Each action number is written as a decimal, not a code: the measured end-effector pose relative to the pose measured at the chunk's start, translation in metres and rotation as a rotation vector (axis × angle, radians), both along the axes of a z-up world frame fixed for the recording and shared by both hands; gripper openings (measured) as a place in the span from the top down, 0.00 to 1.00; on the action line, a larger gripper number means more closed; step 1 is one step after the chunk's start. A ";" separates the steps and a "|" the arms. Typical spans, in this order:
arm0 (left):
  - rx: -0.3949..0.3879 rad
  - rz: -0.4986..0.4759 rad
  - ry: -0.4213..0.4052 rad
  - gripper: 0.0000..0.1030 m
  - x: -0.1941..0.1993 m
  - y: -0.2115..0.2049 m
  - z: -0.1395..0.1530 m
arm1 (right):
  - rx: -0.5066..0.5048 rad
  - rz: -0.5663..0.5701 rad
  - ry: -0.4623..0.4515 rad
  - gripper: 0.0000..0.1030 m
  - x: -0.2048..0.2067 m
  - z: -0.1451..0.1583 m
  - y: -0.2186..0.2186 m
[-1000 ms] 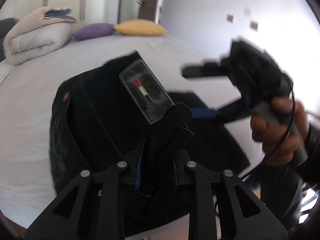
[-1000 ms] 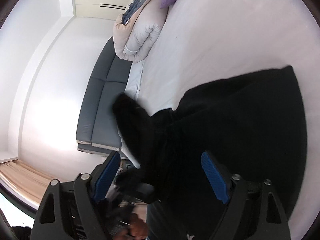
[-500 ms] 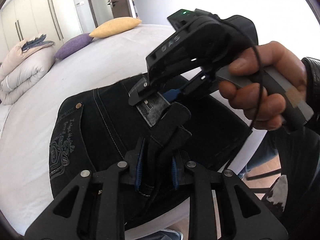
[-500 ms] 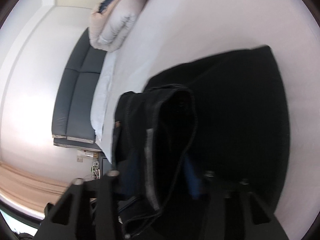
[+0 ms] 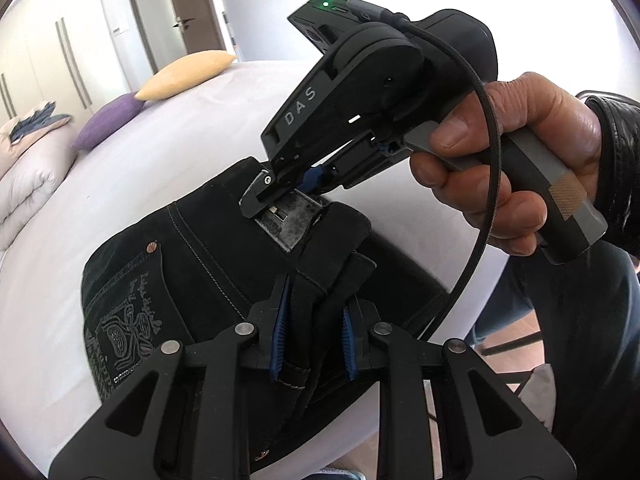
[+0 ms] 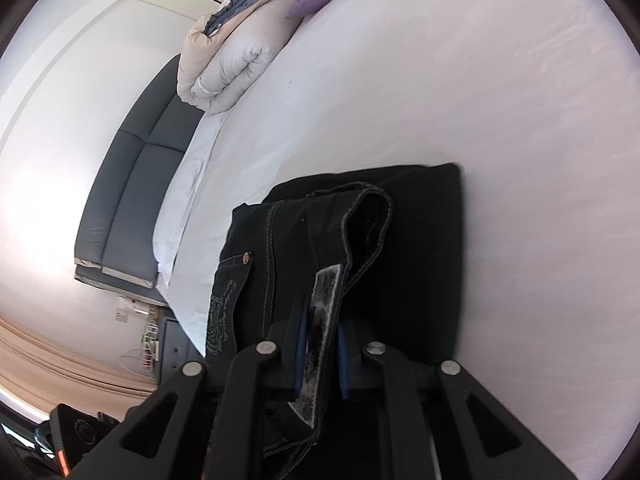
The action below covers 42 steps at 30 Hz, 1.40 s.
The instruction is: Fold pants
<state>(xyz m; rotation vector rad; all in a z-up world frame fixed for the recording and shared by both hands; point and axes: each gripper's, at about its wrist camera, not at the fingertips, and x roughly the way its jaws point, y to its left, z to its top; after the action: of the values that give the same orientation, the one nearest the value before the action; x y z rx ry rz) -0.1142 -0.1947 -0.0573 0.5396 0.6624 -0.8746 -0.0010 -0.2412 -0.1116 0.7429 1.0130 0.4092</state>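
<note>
The dark pants (image 5: 168,280) lie folded on the white bed (image 5: 132,168), waistband raised toward the cameras. The left gripper (image 5: 312,340) has its jaws clamped on the waistband; the right gripper (image 6: 320,356), marked "DAS", pinches the grey waistband label (image 6: 322,320). Pocket embroidery is illegible.

Dark matt denim with pale stitching is seen in the pants (image 5: 192,264), a worn, mottled grey patch (image 6: 322,320) at the waistband, matt black plastic with ribbed blue rubber pads (image 5: 280,332) on the left gripper (image 5: 314,334), and smooth white cloth on the bed (image 6: 460,80).
</note>
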 end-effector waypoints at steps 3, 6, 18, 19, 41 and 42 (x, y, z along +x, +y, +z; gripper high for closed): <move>0.001 -0.024 0.001 0.79 -0.001 -0.004 0.000 | -0.008 -0.019 -0.003 0.88 -0.006 0.000 -0.010; 0.005 -0.037 -0.001 0.79 -0.002 -0.002 -0.003 | 0.000 -0.036 -0.003 0.88 -0.008 -0.001 -0.018; 0.001 -0.041 0.059 0.75 0.016 0.022 -0.001 | 0.081 -0.095 -0.003 0.87 -0.031 -0.031 -0.034; -0.013 -0.038 0.069 0.71 0.018 0.026 -0.002 | 0.088 -0.097 -0.011 0.85 -0.033 -0.032 -0.035; -0.132 0.338 0.354 0.69 0.234 0.188 0.007 | 0.002 -0.055 0.000 0.87 -0.045 -0.002 0.011; -0.104 0.345 0.373 0.70 0.240 0.189 -0.004 | -0.009 -0.062 0.014 0.95 -0.047 -0.008 0.012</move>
<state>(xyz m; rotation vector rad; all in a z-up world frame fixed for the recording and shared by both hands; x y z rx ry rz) 0.1260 -0.0058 -0.0612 0.1570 1.0100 -0.6817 -0.0479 -0.2294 -0.1193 0.7680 1.0015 0.3465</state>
